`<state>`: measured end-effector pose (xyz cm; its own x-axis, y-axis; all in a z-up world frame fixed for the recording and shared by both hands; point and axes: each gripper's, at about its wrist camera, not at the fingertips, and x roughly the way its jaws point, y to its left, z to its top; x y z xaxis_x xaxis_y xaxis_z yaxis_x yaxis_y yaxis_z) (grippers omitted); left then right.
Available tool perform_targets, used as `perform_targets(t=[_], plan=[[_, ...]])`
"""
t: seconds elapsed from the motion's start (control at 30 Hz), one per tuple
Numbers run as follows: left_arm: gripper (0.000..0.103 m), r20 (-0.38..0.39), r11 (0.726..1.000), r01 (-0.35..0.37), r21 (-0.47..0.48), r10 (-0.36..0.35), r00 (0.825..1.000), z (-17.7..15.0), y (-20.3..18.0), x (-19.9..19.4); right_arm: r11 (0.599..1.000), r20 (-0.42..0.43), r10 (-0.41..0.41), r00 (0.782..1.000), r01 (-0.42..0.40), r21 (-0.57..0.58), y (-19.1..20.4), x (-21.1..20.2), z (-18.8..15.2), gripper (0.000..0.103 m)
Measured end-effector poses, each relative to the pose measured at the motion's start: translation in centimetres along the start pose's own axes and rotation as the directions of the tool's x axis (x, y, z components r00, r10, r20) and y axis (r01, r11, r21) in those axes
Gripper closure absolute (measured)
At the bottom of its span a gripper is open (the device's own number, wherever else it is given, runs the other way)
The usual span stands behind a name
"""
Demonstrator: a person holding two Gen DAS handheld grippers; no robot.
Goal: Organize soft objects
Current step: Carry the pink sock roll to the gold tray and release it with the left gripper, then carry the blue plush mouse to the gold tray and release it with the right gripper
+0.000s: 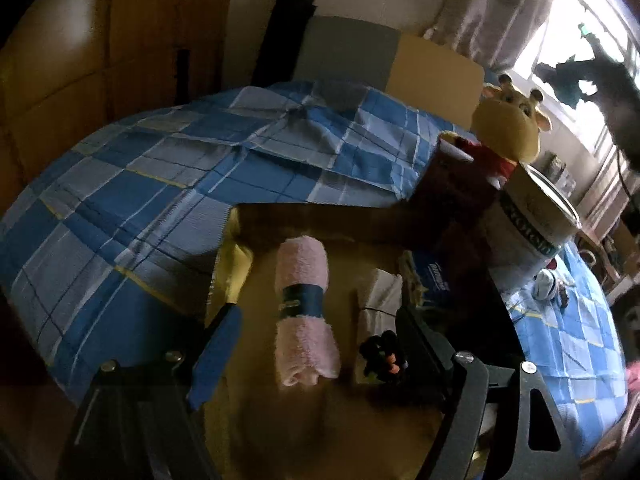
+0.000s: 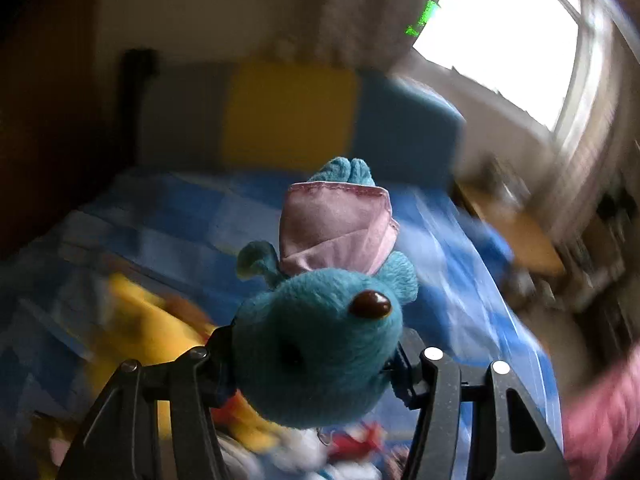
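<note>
- Soft objects are spread over a bed [image 1: 120,184] covered by a blue checked quilt; a cardboard box [image 1: 304,216] is seen on it, near the foot edge.
- A pink rolled towel [image 1: 306,308], bound by a dark paper band, is seen lying inside the box, on its floor.
- The left gripper [image 1: 316,340] is held above the box with its fingers [image 1: 218,344] spread wide on either side of the towel, apart from it; nothing is gripped.
- A small black item with orange tips [image 1: 382,354] is seen just beside the towel, on its right.
- A yellow giraffe plush [image 1: 510,120] is seen past the box's far right corner, behind a white paper cup [image 1: 532,224].
- In the right wrist view, a blue plush toy [image 2: 320,340] with a pink garment is clamped by its head in the right gripper [image 2: 316,364], the fingers [image 2: 222,354] pressed into both sides, and is held above the bed; the surroundings are blurred.
</note>
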<state>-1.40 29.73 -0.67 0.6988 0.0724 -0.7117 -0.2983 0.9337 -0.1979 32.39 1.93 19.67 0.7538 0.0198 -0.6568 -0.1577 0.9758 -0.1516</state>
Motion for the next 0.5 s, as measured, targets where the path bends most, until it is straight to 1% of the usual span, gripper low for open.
perform_targets(t=[0.07,0.13,0.17,0.23,0.27,0.33,0.37,0.43,0.47,0.5], plan=[[0.023,0.013,0.999,-0.023,-0.027,0.023,1.0,0.0,0.9,-0.4,0.994,0.044,0.089,0.995,-0.085,-0.075,4.2,-1.4,1.0,0.044],[0.023,0.027,0.997,-0.039,-0.063,0.041,0.999,0.1,2.0,-1.0,0.968,0.055,0.202,0.978,-0.191,-0.162,8.5,-3.2,0.0,0.043],[0.023,0.032,0.996,-0.047,-0.075,0.049,0.998,0.1,2.4,-1.2,0.946,0.046,0.259,0.965,-0.243,-0.215,10.8,-4.0,-1.2,0.043],[0.023,0.047,0.993,-0.073,-0.092,0.078,0.996,0.1,3.3,-1.7,0.895,-0.009,0.329,0.944,-0.315,-0.315,14.9,-4.9,-4.6,0.043],[0.023,0.053,0.991,-0.087,-0.099,0.093,0.994,0.0,3.7,-2.0,0.86,-0.059,0.362,0.93,-0.358,-0.363,17.2,-5.1,-7.2,0.043],[0.023,0.059,0.989,-0.104,-0.109,0.111,0.992,-0.2,4.3,-2.4,0.812,-0.139,0.398,0.907,-0.419,-0.408,19.9,-4.9,-11.0,0.043],[0.023,0.063,0.987,-0.114,-0.112,0.121,0.991,-0.3,4.5,-2.7,0.789,-0.196,0.409,0.891,-0.454,-0.414,21.4,-4.5,-13.5,0.043],[0.023,0.067,0.983,-0.137,-0.118,0.146,0.987,-0.7,4.9,-3.1,0.766,-0.272,0.431,0.861,-0.508,-0.394,23.0,-3.8,-16.8,0.043],[0.023,0.067,0.982,-0.142,-0.123,0.151,0.986,-0.8,5.1,-3.3,0.754,-0.309,0.447,0.84,-0.539,-0.374,23.8,-3.3,-19.0,0.043],[0.023,0.068,0.981,-0.148,-0.128,0.158,0.985,-1.0,5.3,-3.5,0.75,-0.33,0.454,0.828,-0.554,-0.36,24.2,-3.0,-20.2,0.043]])
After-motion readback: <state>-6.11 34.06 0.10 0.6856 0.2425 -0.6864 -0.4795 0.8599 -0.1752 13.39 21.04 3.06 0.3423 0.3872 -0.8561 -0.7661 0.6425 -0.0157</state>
